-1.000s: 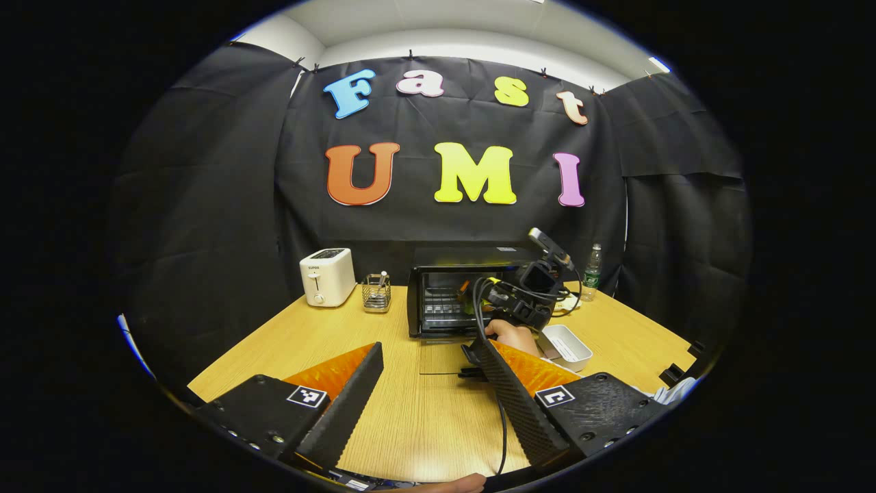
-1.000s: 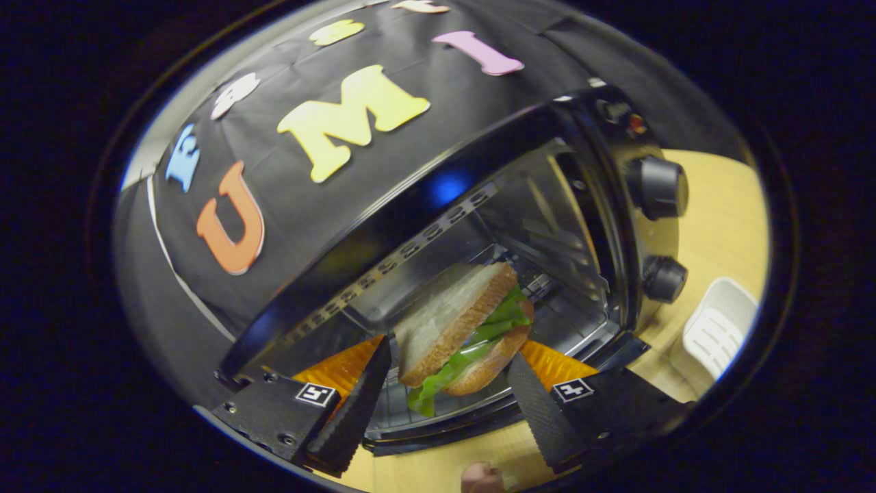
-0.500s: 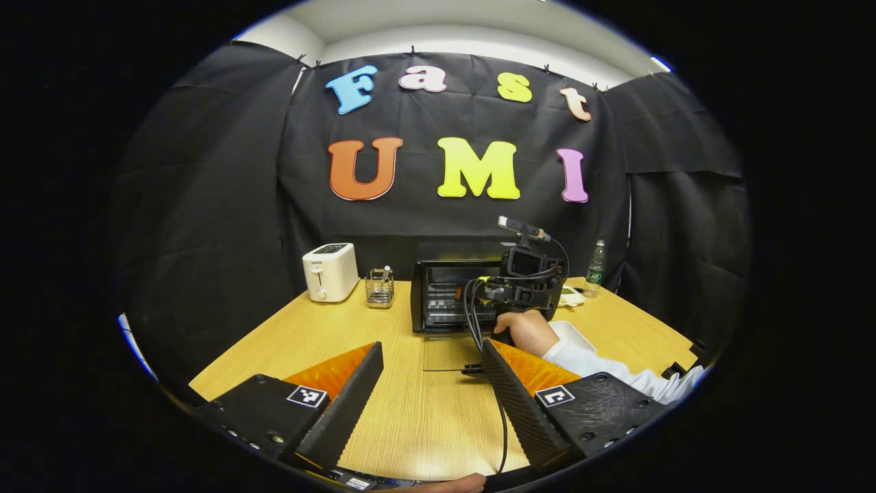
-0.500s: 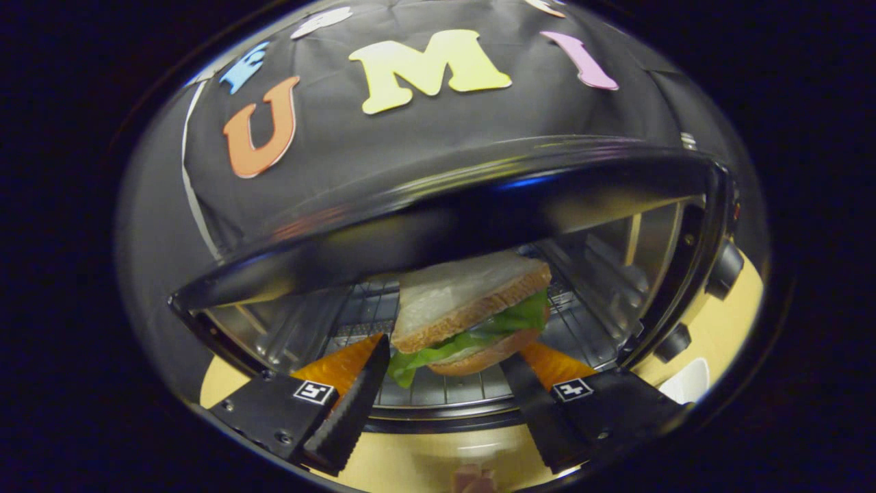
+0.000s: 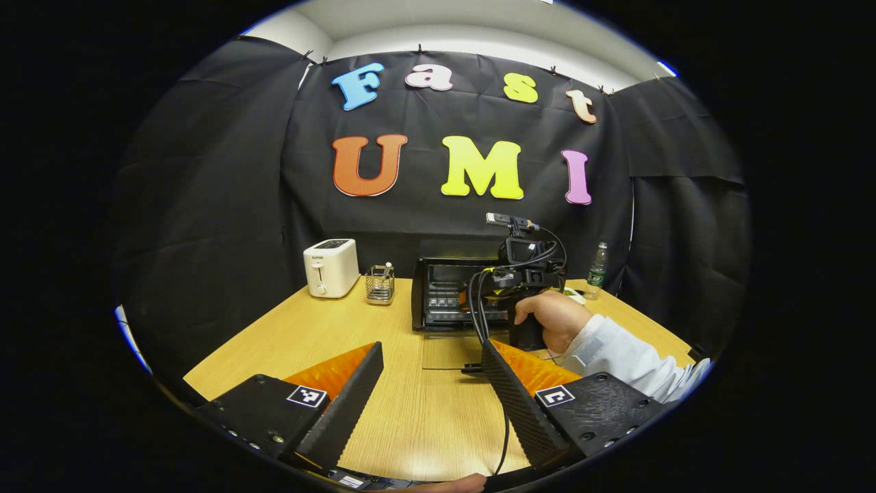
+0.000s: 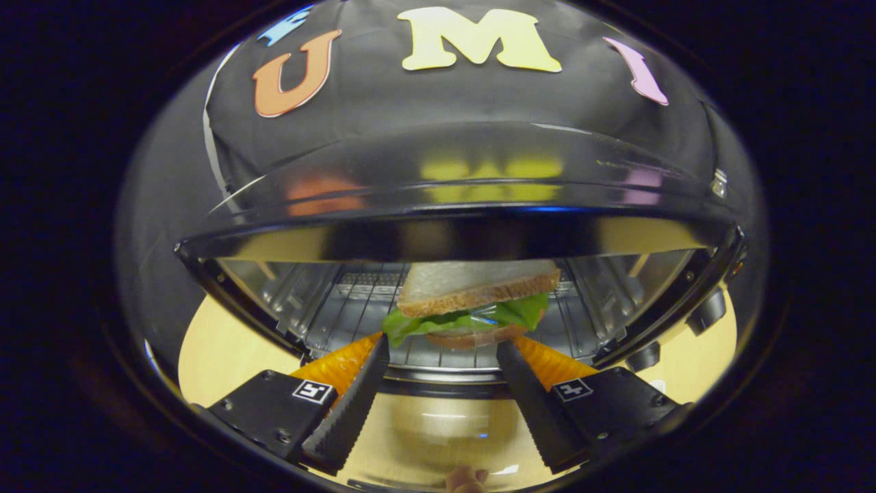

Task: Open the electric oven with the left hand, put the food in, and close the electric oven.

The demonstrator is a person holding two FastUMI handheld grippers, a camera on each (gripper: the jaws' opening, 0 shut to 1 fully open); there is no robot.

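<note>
Carefully now: your right gripper (image 6: 441, 356) holds its jaws wide with nothing between them, the sandwich (image 6: 475, 301) lying on the oven (image 6: 452, 205) rack just past its tips, so clipping the bread could drag it out. Your left gripper (image 5: 431, 383) hangs open and empty over the wooden table (image 5: 308, 329), well back. Beyond stand a toaster (image 5: 331, 267) and the black cloth wall.
</note>
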